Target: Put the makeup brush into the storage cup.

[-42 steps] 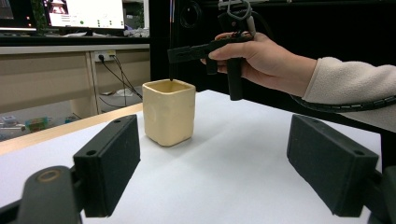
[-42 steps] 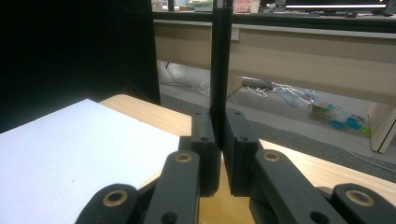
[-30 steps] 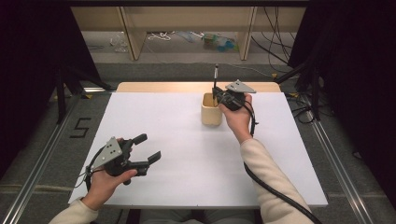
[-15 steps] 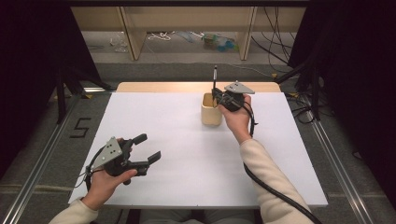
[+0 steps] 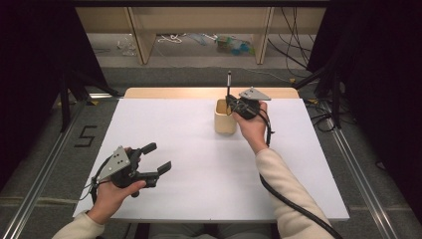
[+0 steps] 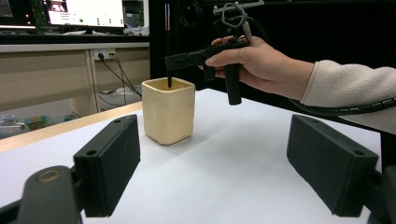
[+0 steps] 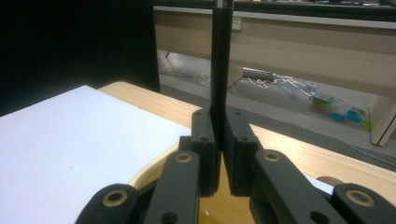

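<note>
The white bench (image 5: 199, 149) lies bare between the left hand-held gripper (image 5: 158, 160) and the cream cup (image 5: 224, 118), leaving open passage across its middle. Above the cup's mouth, the right hand-held gripper (image 5: 230, 103) and its upright black pen (image 5: 229, 82) block entry from overhead.

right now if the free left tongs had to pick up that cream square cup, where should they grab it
Probably across two opposite flat walls of the cream square ceramic cup, near mid-height, coming in level from the side facing the open left tongs. It stands upright, and the thin black pen held by the right tongs dips into its mouth, so a top approach looks blocked.
</note>
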Demonstrator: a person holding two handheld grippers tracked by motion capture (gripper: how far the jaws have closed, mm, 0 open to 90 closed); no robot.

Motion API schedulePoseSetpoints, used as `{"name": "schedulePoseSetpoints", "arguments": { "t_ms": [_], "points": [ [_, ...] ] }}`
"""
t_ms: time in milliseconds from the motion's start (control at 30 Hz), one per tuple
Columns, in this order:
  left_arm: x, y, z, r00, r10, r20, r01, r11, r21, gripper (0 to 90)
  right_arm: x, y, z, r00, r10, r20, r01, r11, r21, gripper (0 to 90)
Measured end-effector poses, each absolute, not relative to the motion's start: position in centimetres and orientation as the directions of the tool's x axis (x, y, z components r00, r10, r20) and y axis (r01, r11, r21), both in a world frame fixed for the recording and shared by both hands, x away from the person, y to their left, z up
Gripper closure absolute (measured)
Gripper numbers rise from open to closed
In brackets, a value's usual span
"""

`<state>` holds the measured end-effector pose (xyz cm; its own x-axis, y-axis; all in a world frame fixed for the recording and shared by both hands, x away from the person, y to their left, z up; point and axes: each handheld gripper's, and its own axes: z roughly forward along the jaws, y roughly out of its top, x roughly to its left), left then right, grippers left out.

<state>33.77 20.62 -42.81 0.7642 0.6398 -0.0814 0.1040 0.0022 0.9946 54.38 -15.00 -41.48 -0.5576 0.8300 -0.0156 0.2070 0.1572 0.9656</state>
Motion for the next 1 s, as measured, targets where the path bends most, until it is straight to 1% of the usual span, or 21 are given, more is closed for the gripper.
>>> {"name": "schedulePoseSetpoints", "arguments": {
  "t_ms": [467,500,700,933,1000],
  "points": [
    [33.79,20.58,-42.84,0.765,0.638,-0.085,0.104,0.007,0.995,17.1,54.4,-14.95,-41.64,-0.555,0.832,-0.006,0.219,0.153,0.964,84.3],
    [33.79,20.58,-42.84,0.766,0.638,-0.084,0.104,0.006,0.995,17.1,54.33,-14.97,-41.61,-0.555,0.832,-0.001,0.234,0.158,0.959,84.3],
    [33.81,20.65,-42.75,0.766,0.638,-0.077,0.096,0.004,0.995,17.1,54.39,-14.82,-41.81,-0.561,0.828,0.01,0.229,0.144,0.963,84.3],
    [33.78,20.57,-42.78,0.765,0.638,-0.083,0.105,0.003,0.994,17.1,54.37,-14.89,-42.0,-0.558,0.83,0.027,0.256,0.141,0.956,84.2],
    [33.77,20.64,-42.74,0.766,0.638,-0.078,0.1,0.003,0.995,17.1,54.46,-14.95,-42.1,-0.556,0.831,0.014,0.245,0.148,0.958,84.3]
  ]
}}
